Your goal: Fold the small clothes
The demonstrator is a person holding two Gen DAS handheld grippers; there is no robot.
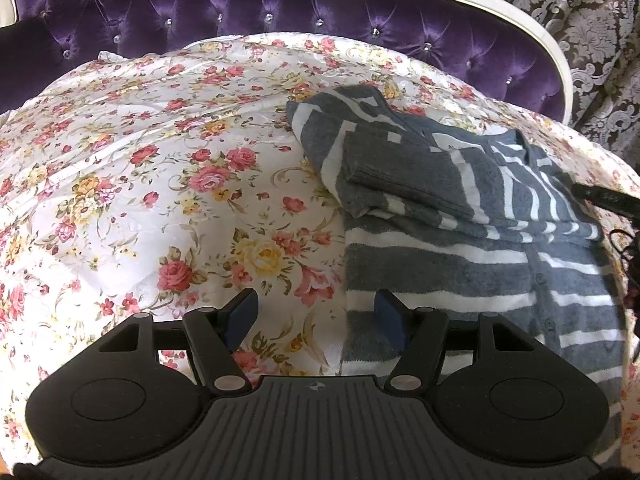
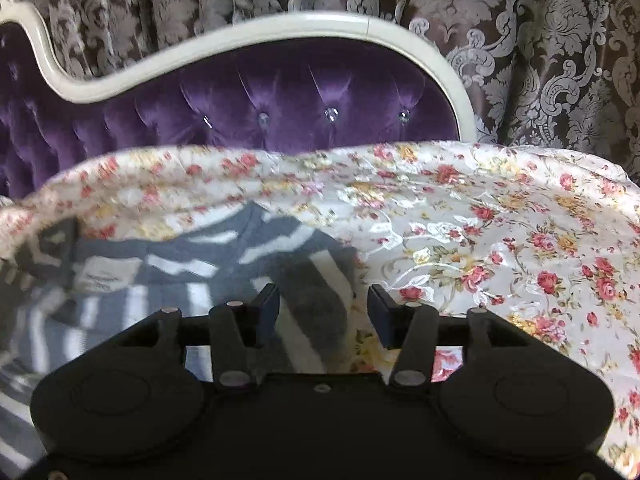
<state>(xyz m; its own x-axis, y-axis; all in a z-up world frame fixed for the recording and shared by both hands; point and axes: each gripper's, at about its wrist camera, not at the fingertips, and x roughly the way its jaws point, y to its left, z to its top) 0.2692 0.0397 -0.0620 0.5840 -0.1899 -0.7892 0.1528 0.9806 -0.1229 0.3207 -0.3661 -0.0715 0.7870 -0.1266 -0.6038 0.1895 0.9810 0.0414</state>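
A grey cardigan with white stripes (image 1: 460,248) lies on the floral bedspread (image 1: 160,168), its left sleeve folded across the chest (image 1: 400,168). My left gripper (image 1: 316,312) is open and empty, hovering over the cardigan's lower left edge, the right pad above the knit. In the right wrist view the cardigan (image 2: 180,280) lies at lower left, blurred, with its neck label showing. My right gripper (image 2: 323,308) is open and empty above the cardigan's right edge. The tip of the right gripper (image 1: 604,198) shows at the far right of the left wrist view.
A purple tufted headboard (image 1: 280,8) with a white frame (image 2: 248,36) stands behind the bed. A patterned brown curtain (image 2: 540,40) hangs beyond it. Floral bedspread (image 2: 500,248) stretches to the left and right of the cardigan.
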